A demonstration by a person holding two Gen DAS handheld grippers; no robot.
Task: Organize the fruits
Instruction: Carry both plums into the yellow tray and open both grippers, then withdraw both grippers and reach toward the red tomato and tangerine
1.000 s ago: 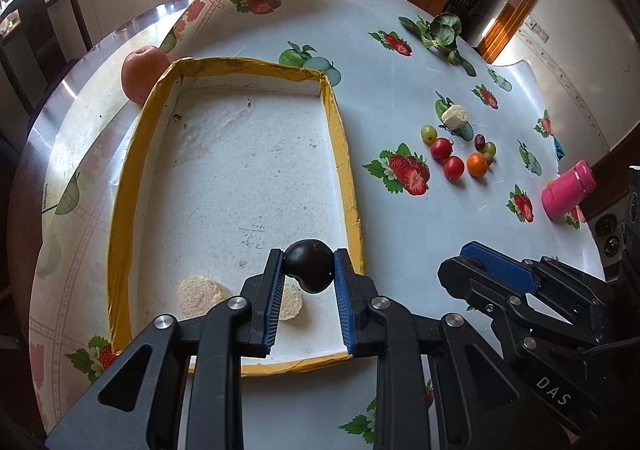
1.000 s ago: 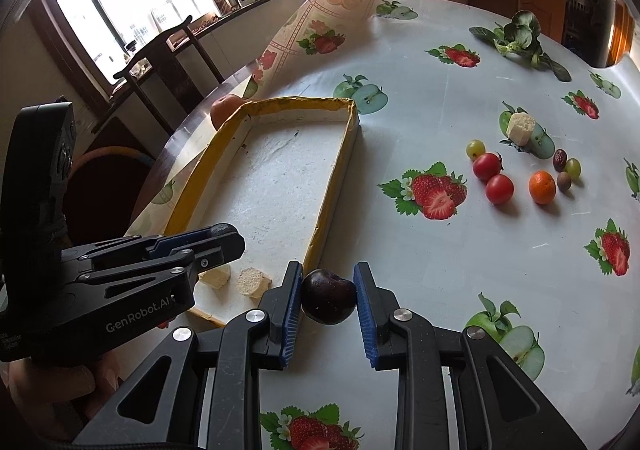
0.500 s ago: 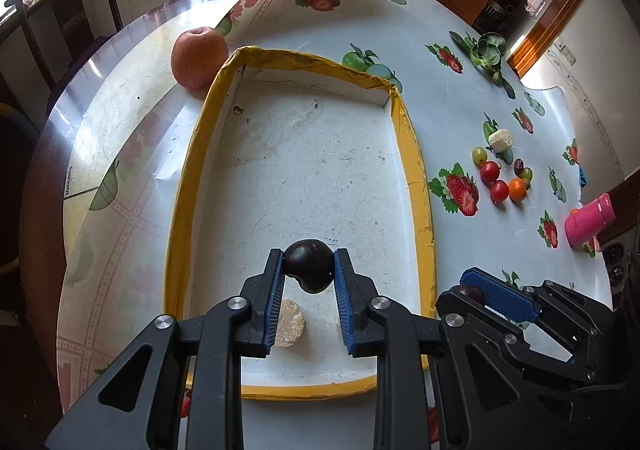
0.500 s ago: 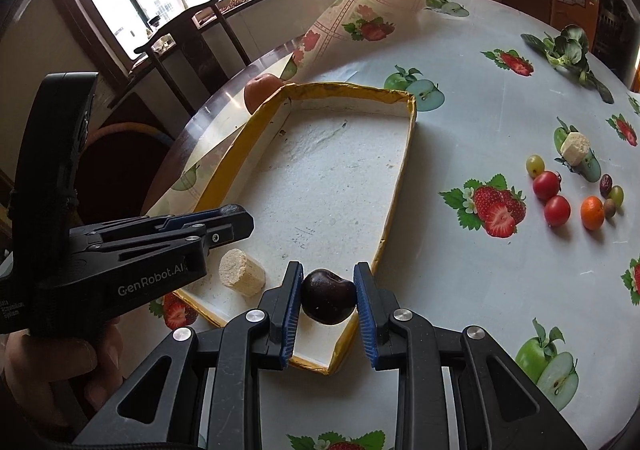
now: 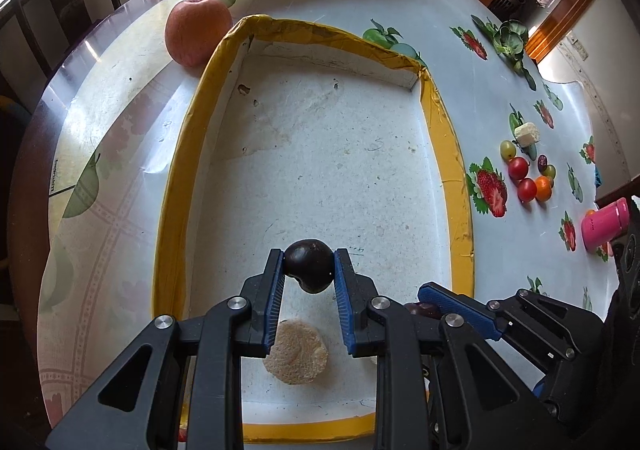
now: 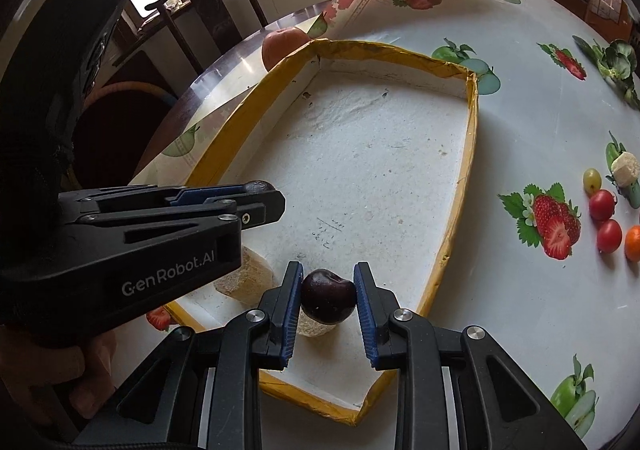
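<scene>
**Two dark cherries over the tray, ready to be set down**

Round and covered with a fruit-printed cloth, the worktop point(image 5: 120, 130) stands in a sunlit room with chairs behind. Your left gripper point(image 5: 309, 270) is closed on a dark cherry point(image 5: 310, 264), and your right gripper point(image 6: 328, 300) is closed on another dark cherry point(image 6: 328, 300). Both hang above the near end of the yellow-rimmed tray point(image 5: 444, 146). Lower each one close to the tray floor, away from the pale foam pieces point(image 5: 295, 348) under the fingers, then release gently so nothing rolls.

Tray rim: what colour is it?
Yellow, taped around a white inside; the tray rim shows best in the left wrist view.
</scene>
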